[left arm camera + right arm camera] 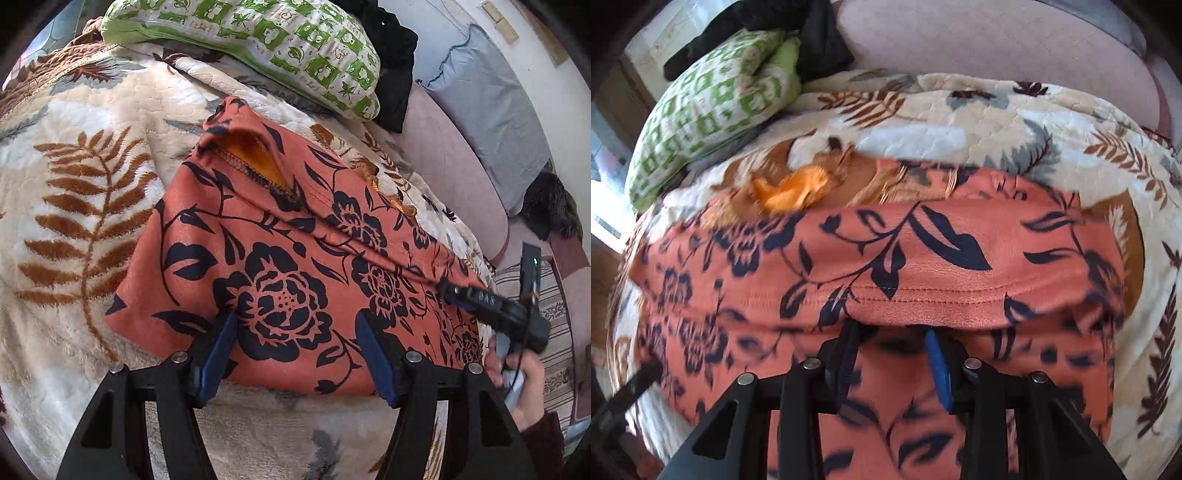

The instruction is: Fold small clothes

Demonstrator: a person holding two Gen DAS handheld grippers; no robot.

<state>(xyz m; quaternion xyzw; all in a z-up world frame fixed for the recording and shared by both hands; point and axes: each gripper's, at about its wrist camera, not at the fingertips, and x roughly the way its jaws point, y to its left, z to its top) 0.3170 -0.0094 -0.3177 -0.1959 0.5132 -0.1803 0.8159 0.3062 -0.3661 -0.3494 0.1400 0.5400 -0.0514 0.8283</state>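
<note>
Left gripper released above the floral garment; right gripper, jaws parted, straddles its hem: a shallow bite risks undoing the fold.

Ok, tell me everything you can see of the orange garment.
The garment is rust-orange, soft-looking fabric printed with dark navy roses and leaves. It lies partly folded on the blanket, with a stitched hem and a brighter orange inside showing at an opening. The left gripper stands open over its near edge; the right gripper straddles a folded hem.

Matt cloth garment, plush blanket
</note>
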